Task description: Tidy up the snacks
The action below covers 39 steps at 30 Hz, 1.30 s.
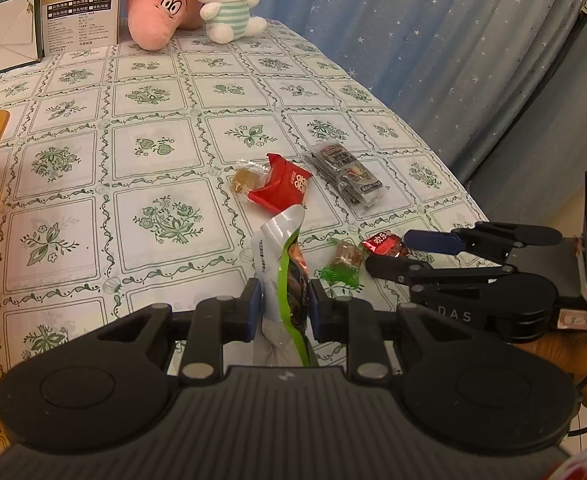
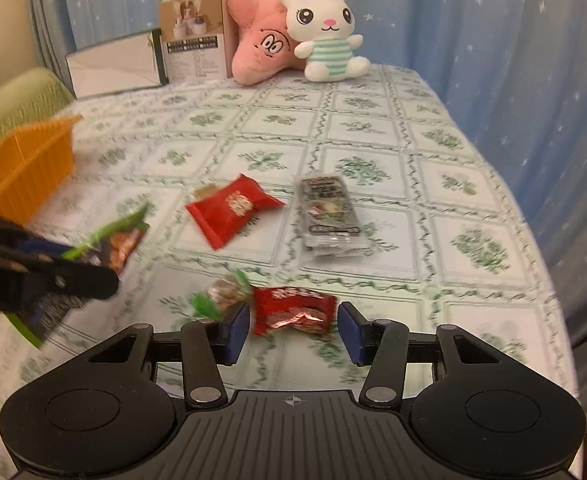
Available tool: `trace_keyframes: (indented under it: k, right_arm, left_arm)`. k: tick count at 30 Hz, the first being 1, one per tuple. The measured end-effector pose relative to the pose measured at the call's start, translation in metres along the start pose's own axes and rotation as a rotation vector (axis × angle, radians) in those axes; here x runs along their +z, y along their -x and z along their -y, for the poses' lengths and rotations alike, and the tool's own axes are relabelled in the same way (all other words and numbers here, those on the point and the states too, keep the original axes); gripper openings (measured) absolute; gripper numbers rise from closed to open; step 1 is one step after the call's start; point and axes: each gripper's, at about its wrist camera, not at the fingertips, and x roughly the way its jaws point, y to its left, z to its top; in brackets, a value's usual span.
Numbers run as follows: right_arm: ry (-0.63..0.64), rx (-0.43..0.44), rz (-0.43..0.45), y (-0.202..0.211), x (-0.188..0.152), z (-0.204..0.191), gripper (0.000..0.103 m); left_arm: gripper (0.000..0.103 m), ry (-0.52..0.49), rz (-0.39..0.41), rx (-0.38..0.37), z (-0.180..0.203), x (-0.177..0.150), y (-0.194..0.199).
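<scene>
Now my left tool pinches the green packet. My right tool is spread around the red candy near the bench's front edge; I should lower, centre, then close gently.

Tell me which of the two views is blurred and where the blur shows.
Right wrist view: smeared along the lower left, worst on the green-ended candy and the left tongs with their green snack bag. Left wrist view: sharp, only fisheye bending at the table edge.
</scene>
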Motion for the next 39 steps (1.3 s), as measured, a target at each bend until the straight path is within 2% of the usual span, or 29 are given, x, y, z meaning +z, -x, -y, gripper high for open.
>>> trace_keyframes:
  k: [3,7,12,13,14,21,39]
  right_arm:
    - [0.0,-0.004,0.006,-0.001,0.0,-0.001,0.05]
    - [-0.104,-0.004,0.012,-0.005,0.002,0.01,0.05]
    - [-0.103,-0.014,0.022,-0.009,0.005,0.008,0.05]
    - [-0.108,-0.018,0.024,-0.009,0.005,0.008,0.048]
    - [-0.103,-0.031,0.026,-0.01,0.005,0.007,0.041]
    - [-0.012,-0.057,0.019,-0.009,0.002,-0.002,0.031]
    - [-0.047,-0.051,0.048,0.038,0.019,-0.019,0.031]
  left_arm:
    - [0.022,0.003,0.002,0.001,-0.001,0.001,0.0]
    - [0.022,0.003,0.002,0.003,-0.001,0.001,0.001]
    - [0.022,0.005,0.0,0.008,-0.002,0.001,0.0]
    - [0.022,0.007,-0.002,0.009,-0.002,0.001,0.0]
    - [0.022,0.009,-0.003,0.009,-0.002,0.0,0.0]
    - [0.022,0.015,-0.003,0.014,-0.003,-0.001,0.001]
    - [0.022,0.0,0.054,0.016,0.01,0.011,0.034]
